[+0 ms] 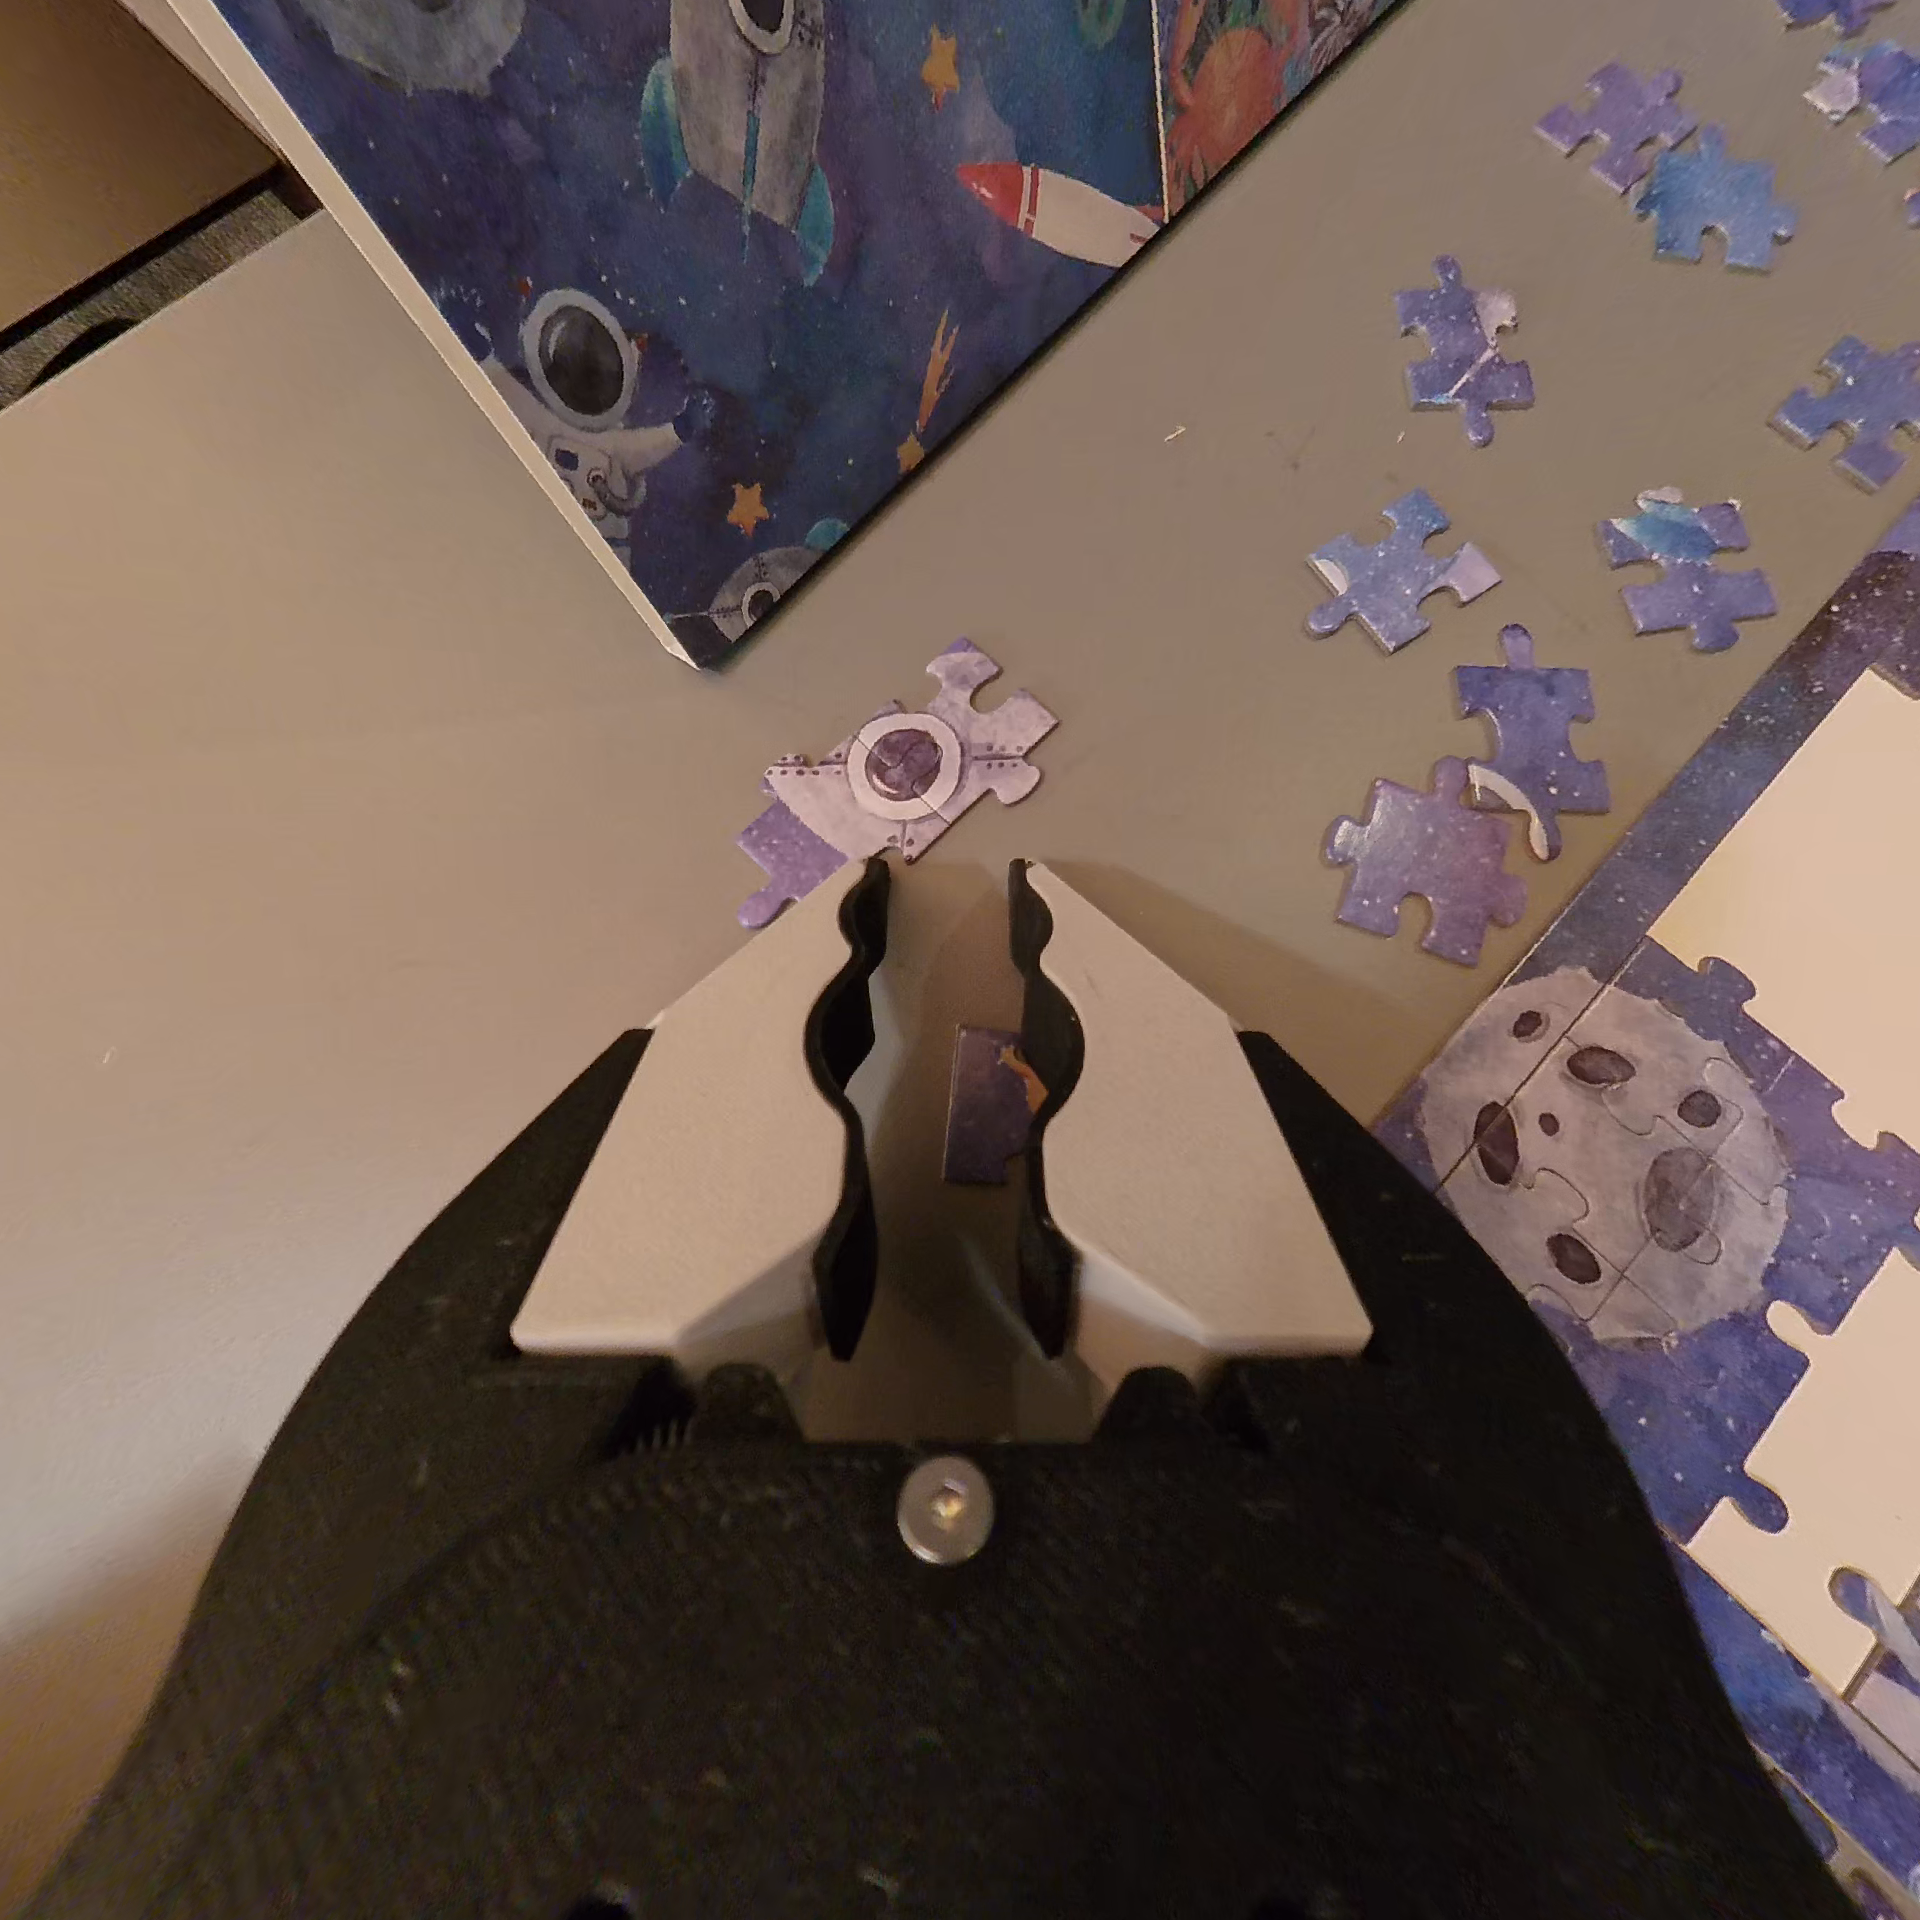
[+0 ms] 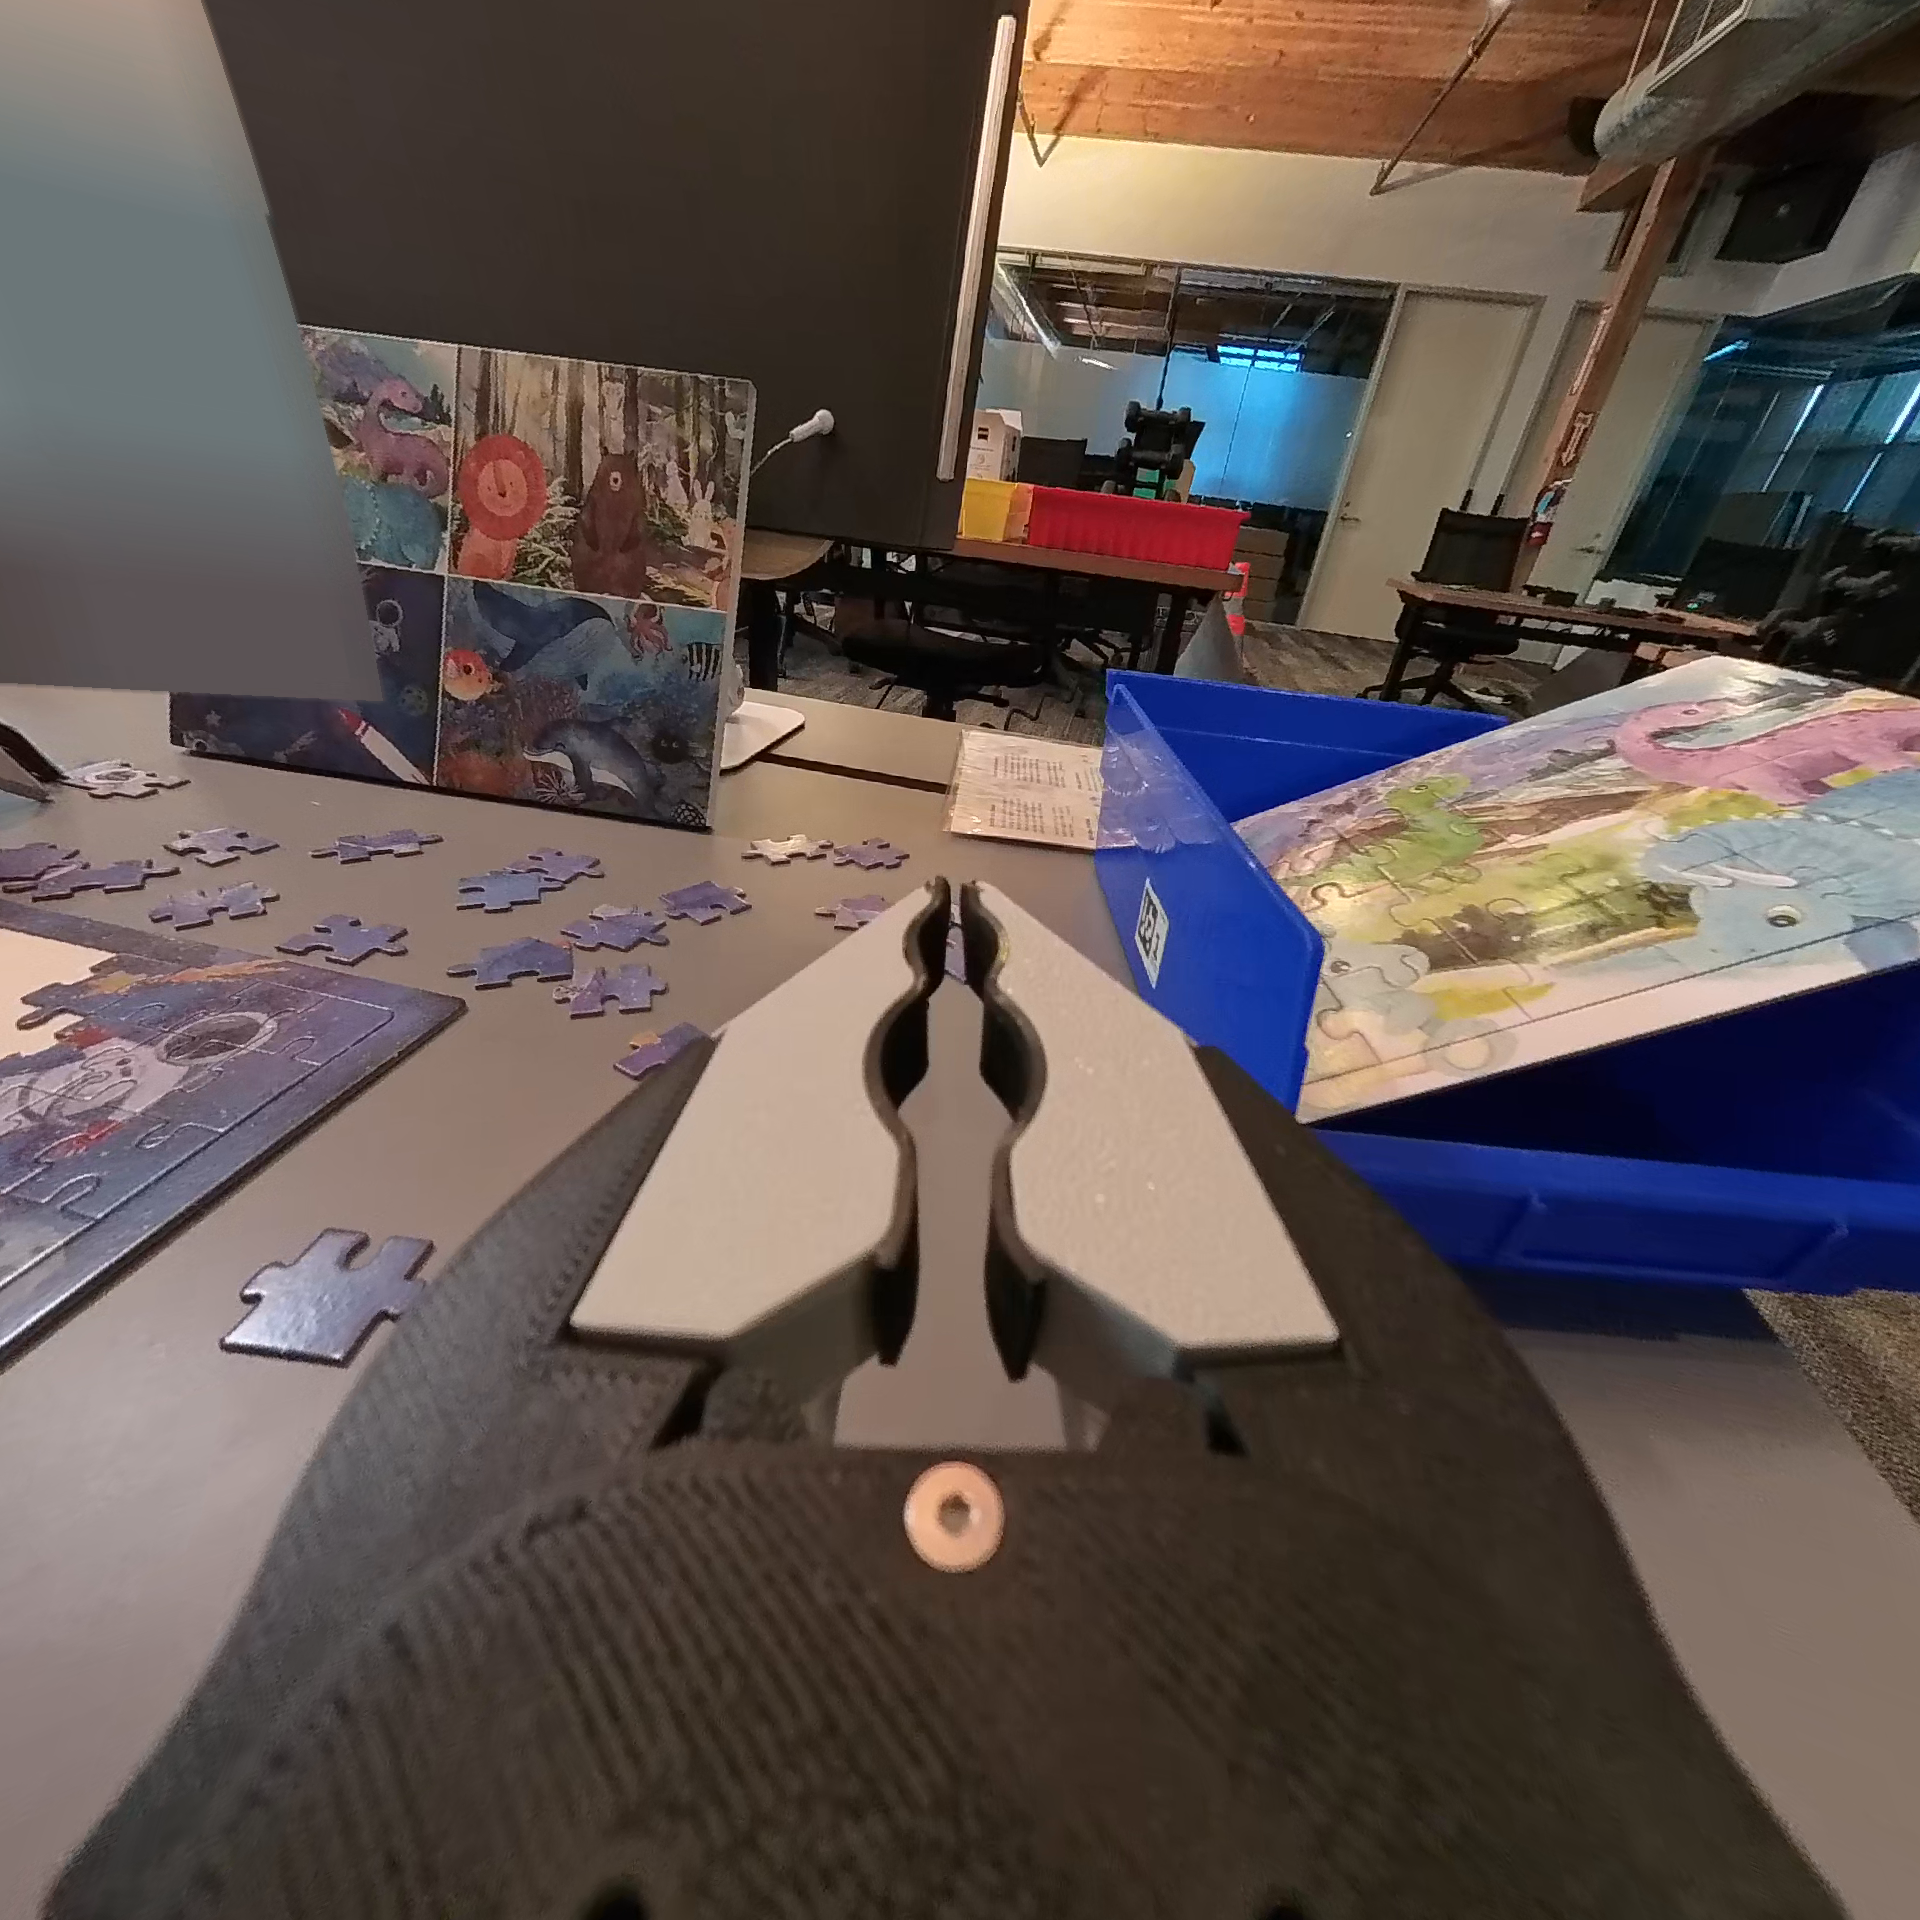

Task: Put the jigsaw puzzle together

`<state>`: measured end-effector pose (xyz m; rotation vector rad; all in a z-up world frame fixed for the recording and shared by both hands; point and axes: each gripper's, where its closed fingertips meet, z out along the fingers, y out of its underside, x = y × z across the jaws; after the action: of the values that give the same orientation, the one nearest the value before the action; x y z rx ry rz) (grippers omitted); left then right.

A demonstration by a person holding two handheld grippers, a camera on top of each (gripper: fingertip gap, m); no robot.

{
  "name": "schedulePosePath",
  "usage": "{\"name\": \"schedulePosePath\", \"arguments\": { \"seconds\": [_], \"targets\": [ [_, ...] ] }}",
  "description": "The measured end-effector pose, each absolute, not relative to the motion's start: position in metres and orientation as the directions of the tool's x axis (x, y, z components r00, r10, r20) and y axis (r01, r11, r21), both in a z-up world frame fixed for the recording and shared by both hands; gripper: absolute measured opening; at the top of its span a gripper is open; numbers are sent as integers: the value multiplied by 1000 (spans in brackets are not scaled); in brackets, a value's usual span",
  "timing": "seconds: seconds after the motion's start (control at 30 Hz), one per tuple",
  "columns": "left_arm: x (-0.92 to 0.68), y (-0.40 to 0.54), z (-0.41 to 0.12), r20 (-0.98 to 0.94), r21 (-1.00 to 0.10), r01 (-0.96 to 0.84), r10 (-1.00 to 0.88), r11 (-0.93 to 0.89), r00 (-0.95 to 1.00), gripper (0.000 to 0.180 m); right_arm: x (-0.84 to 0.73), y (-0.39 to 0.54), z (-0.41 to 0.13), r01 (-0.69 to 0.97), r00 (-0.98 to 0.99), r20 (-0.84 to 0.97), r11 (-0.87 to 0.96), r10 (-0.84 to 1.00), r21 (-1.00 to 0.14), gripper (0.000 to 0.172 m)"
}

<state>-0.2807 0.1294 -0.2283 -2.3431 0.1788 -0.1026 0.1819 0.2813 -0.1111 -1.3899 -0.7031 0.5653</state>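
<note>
Lying on the grey table (image 1: 312, 727), the puzzle board (image 1: 1621, 1174) was only partly filled: a moon corner was joined, while white backing showed bare. Many loose blue pieces (image 1: 1392, 566) lay scattered beside it. The left gripper (image 1: 951, 868) hovered with its jaws apart at the near edge of a joined porthole pair (image 1: 904, 769). A small piece (image 1: 987, 1101) showed in the gap, unpressed. The right gripper (image 2: 956, 888) was closed on nothing.

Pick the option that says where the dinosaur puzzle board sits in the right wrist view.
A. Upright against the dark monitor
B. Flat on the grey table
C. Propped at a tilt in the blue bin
C: the dinosaur puzzle board leans at a tilt across the blue bin.
</note>
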Motion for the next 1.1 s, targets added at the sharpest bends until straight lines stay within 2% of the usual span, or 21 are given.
{"name": "schedulePosePath", "arguments": {
  "seconds": [1.1],
  "targets": [
    [-281, 129, -228, 14, -713, -103, -160, -694, 987, 23, 181, 280, -111, 52, 677, 120, 116, 726, -992, 0]
  ]
}}
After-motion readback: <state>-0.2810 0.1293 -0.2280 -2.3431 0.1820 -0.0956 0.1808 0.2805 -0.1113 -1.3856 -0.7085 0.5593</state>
